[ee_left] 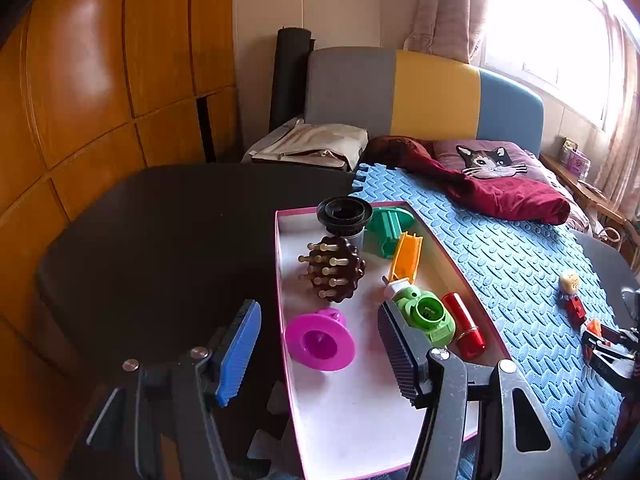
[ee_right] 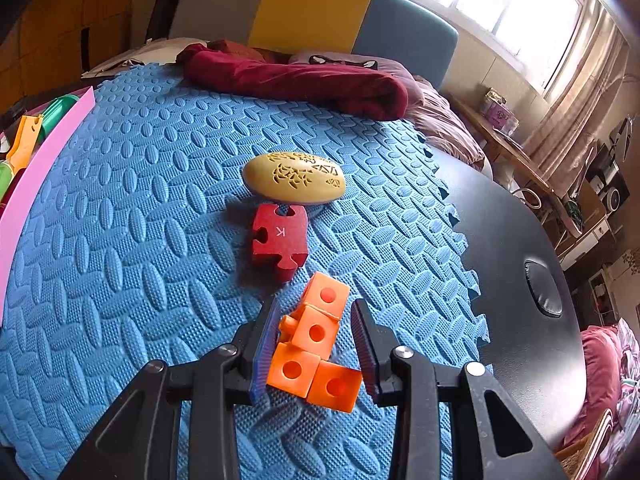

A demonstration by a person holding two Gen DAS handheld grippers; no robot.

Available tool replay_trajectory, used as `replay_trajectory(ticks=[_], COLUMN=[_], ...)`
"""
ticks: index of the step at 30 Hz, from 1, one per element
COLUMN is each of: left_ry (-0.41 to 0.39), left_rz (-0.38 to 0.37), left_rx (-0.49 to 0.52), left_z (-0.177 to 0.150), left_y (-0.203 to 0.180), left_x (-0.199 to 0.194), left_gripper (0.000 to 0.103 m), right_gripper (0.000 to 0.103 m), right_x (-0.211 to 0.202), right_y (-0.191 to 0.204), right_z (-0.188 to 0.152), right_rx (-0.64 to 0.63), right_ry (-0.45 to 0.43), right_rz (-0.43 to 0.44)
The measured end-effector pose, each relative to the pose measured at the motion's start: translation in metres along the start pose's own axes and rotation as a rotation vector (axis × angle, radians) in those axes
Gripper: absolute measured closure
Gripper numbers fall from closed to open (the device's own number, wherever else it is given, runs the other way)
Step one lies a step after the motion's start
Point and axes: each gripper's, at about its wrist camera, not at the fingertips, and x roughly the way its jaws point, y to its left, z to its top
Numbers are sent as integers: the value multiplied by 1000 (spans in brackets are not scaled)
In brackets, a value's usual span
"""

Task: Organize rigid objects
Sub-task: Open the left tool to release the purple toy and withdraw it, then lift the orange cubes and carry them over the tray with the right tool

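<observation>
- Sitting already in the pink-walled box [ee_left: 280,320], left to right: magenta funnel-shaped piece [ee_left: 320,339], brown pegged massager [ee_left: 335,269], black round cap [ee_left: 344,216], teal piece [ee_left: 390,232], orange channel piece [ee_left: 407,258], green ring-topped piece [ee_left: 428,314], red cylinder [ee_left: 464,330]; looking well over half done.
- Hovering over the near end of the box, left gripper [ee_left: 320,354] standing spread, pinching nothing.
- Still waiting on the blue foam mat [ee_right: 140,240], well apart from the box: tan carved oval [ee_right: 294,178], red puzzle block [ee_right: 280,240] touching the oval's near edge, orange linked cubes [ee_right: 316,346] nearest.
- Straddling the orange linked cubes, right gripper [ee_right: 316,350] narrowed; left pad seeming to be touching, right pad showing a gap; not yet pinching, by the look of it.
- Lying beyond on the bed: maroon cloth [ee_right: 300,80], cat pillow [ee_left: 488,160]; black tabletop [ee_right: 520,240] bare at right; nothing blocking the way from mat to box.
</observation>
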Motion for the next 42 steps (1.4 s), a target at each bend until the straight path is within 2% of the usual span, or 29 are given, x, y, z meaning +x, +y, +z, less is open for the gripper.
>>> replay_trajectory(ticks=[17,21,25,30,31,32,33,36,38,42], left_ry=[21,26,28,11,8,5,2,5,9,7], left_rz=[21,25,29,40,41,43,47,50,50,54], left_rx=[-42,-51,-60,-73,-75,-76,-76,-80,-85,-85], left_z=[-8,-10,-11,-10,-10,-9,-9,-10,-10,-11], left_y=[16,21,25,31,32,33,34,37,39,41], left_x=[1,2,2,-1,-2,-3,-4,-4,-3,-5], left_gripper=[41,41,41,41,41,41,41,41,41,41], right_gripper=[67,67,67,67,69,75,76,77,77,77], right_x=[-2,-5,-7,-9,-10,-12,-14,-18,-17,-16], right_y=[-1,-2,-1,1,5,8,12,29,41,39], right_z=[0,-2,-3,-3,-2,-1,1,5,6,6], right_rx=[59,98,115,148,155,164,165,104,52,68], right_ry=[24,39,45,62,68,69,67,56,48,56], right_rz=[-5,62,60,156,189,227,245,249,197,217])
